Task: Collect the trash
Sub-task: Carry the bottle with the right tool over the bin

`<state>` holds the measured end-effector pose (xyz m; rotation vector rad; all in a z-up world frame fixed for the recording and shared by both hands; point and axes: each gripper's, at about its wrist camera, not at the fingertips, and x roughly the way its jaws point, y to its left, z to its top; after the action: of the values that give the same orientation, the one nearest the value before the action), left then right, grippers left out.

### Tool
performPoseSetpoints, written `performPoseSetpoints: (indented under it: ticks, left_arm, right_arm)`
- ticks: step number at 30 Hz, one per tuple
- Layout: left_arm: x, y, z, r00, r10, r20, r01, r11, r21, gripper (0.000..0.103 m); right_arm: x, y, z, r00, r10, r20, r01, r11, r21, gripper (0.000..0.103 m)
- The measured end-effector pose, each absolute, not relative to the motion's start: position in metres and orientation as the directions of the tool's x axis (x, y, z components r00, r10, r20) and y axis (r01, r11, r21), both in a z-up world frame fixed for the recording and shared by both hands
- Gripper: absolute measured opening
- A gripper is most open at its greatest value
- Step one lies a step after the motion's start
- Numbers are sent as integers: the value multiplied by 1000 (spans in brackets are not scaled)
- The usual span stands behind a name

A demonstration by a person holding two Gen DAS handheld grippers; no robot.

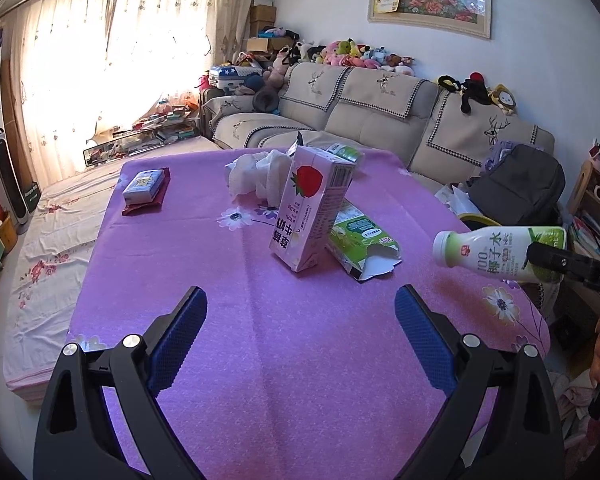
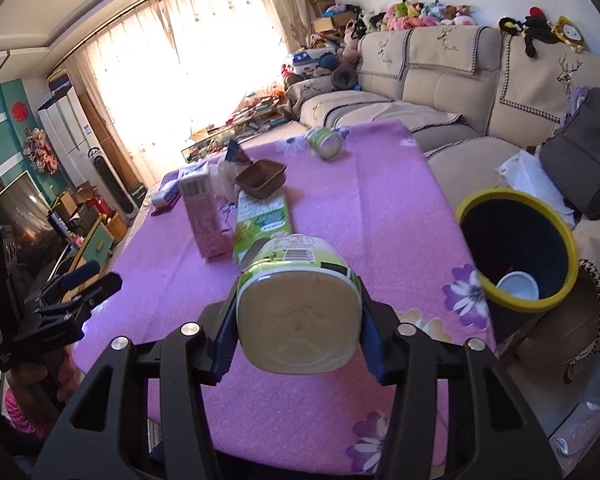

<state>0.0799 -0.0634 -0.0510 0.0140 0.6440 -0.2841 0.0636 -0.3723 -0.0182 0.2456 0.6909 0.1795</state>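
two grippers – right gripper (image 2: 298, 320) pinching bottle (image 2: 298, 312), cap hidden, left gripper (image 1: 300, 320) spread

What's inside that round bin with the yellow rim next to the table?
Inside the bin, a white bowl-shaped container lies at the bottom, with a small red scrap higher up. The interior is dark, and the near wall hides anything else.

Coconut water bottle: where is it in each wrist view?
Left wrist: coconut water bottle at right edge, held sideways above the purple tablecloth, cap pointing left.
Right wrist: bottle centre, base toward camera, clamped in the right gripper.
Shared landmark: upright pink strawberry milk carton.
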Motion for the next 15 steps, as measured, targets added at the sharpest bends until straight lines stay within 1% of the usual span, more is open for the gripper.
performPoseSetpoints:
  ticks: [4, 7, 10, 15]
  left_arm:
    - [81, -64, -51, 761, -257, -595, 266, 961, -74, 94]
    - [82, -65, -52, 758, -257, -600, 267, 961, -75, 94]
    - [84, -67, -54, 752, -256, -608, 271, 960, -69, 94]
    - [89, -74, -56, 748, -251, -615, 276, 959, -55, 94]
  right_arm:
    - [68, -413, -6, 802, 122, -584, 35, 968, 250, 49]
    - [79, -450, -8, 802, 5, -597, 149, 967, 209, 49]
    - [101, -489, -24, 761, -79, -644, 251, 951, 180, 49]
    - [150, -539, -72, 651, -112, -751, 336, 929, 153, 49]
